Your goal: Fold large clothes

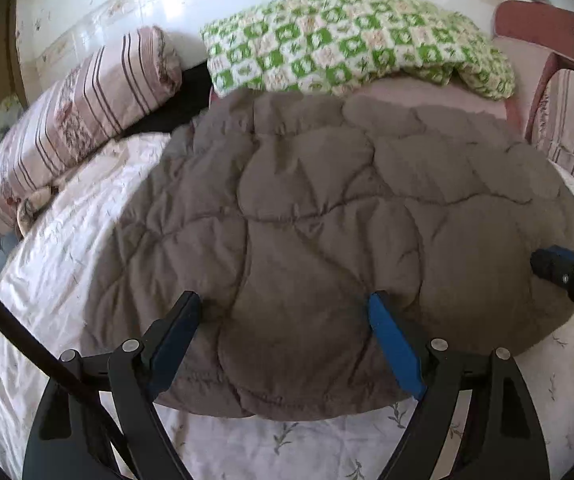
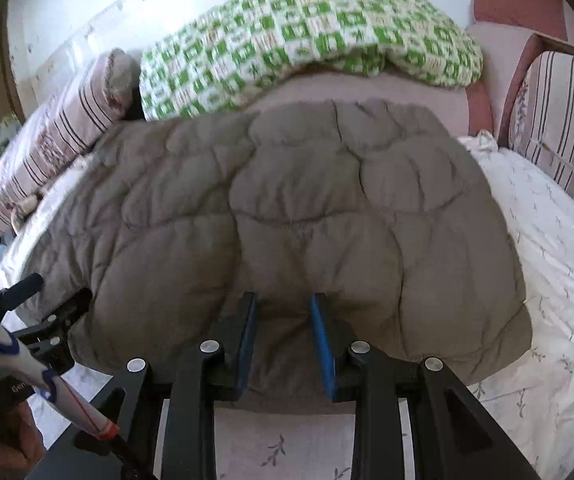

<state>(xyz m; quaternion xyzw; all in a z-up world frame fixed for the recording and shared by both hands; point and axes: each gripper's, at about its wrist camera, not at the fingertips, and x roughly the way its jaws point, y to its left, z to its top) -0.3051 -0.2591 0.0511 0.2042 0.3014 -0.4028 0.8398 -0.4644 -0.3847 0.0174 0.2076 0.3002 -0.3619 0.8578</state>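
At our far left a striped bolster (image 1: 83,120) lies on the white bedspread (image 1: 67,264), with the green crochet blanket (image 1: 347,40) beyond. The grey quilted garment (image 1: 307,220) sits mid-bed, already doubled into a puffy block. Our left gripper (image 1: 287,308) hovers over its near edge, jaws wide apart, nothing between them. Our right gripper (image 2: 283,308) shows jaws narrowly parted over the same hem; whether they pinch padding, we cannot tell. We judge the risk thus: slippery stuffing may spring open, or one-sided pulling may skew the fold.
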